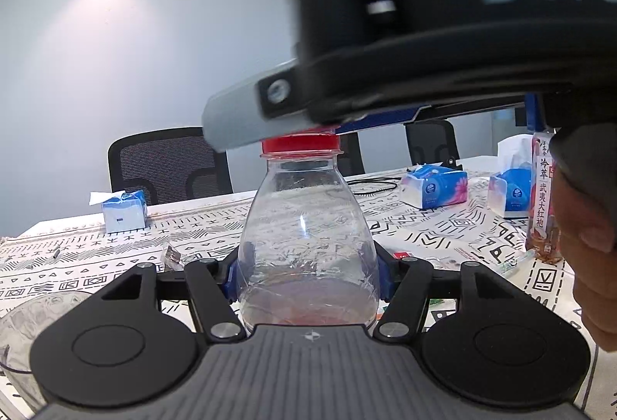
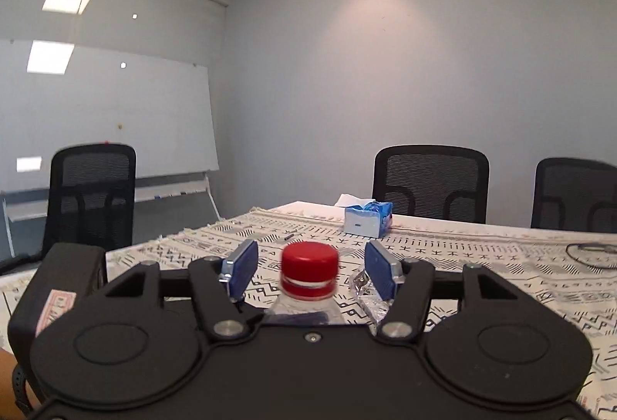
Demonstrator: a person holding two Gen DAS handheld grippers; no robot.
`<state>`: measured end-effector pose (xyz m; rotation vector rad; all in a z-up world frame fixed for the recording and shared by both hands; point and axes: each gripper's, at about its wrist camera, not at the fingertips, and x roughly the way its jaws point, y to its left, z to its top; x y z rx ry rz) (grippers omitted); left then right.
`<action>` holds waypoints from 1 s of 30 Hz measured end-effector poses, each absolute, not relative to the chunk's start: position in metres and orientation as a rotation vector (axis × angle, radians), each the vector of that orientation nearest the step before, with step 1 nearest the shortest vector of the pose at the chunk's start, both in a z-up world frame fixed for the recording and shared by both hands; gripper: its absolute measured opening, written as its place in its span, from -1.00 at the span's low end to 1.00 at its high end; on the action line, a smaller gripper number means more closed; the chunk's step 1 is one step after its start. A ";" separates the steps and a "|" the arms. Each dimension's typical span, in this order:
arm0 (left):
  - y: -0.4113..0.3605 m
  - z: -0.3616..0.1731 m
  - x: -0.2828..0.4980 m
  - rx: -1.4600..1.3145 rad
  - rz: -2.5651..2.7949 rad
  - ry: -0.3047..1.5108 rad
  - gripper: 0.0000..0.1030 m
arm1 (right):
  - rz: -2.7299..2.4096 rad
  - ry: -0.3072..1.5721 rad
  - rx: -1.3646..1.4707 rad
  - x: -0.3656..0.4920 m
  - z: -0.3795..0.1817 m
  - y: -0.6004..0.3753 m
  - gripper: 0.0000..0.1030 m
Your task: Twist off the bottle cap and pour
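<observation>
Two grippers work one clear bottle point(image 1: 308, 238) standing upright on the worktop point(image 1: 443, 227): the left gripper point(image 1: 306, 275) clamps its thin, crushable body, while right fingers point(image 2: 241, 267) stand apart around the ribbed red cap point(image 2: 309, 267), the proper grasping spot.

Even, soft indoor light; a pale glow on the wall point(image 2: 385, 11). Ceiling lamps glare off the whiteboard point(image 2: 115, 111). Fisheye bends the edges; the right gripper point(image 1: 443, 34) is motion-blurred.
</observation>
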<state>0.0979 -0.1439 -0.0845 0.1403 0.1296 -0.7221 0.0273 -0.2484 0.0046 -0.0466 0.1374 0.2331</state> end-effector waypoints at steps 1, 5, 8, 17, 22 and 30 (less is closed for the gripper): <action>-0.144 -0.085 0.098 0.136 -0.721 0.131 0.15 | 0.232 0.142 -0.051 0.028 0.004 -0.248 0.16; -0.141 -0.084 0.100 0.117 -0.721 0.140 0.15 | 0.222 0.148 -0.053 0.026 0.003 -0.257 0.16; -0.143 -0.084 0.099 0.131 -0.723 0.134 0.15 | 0.254 0.160 -0.031 0.021 0.000 -0.269 0.17; -0.144 -0.084 0.099 0.140 -0.718 0.130 0.16 | 0.330 0.136 0.004 0.022 0.004 -0.284 0.21; -0.142 -0.084 0.101 0.129 -0.717 0.137 0.16 | 0.342 0.142 0.019 0.032 -0.002 -0.285 0.21; -0.141 -0.084 0.102 0.132 -0.718 0.136 0.16 | 0.380 0.117 0.065 0.023 -0.008 -0.292 0.33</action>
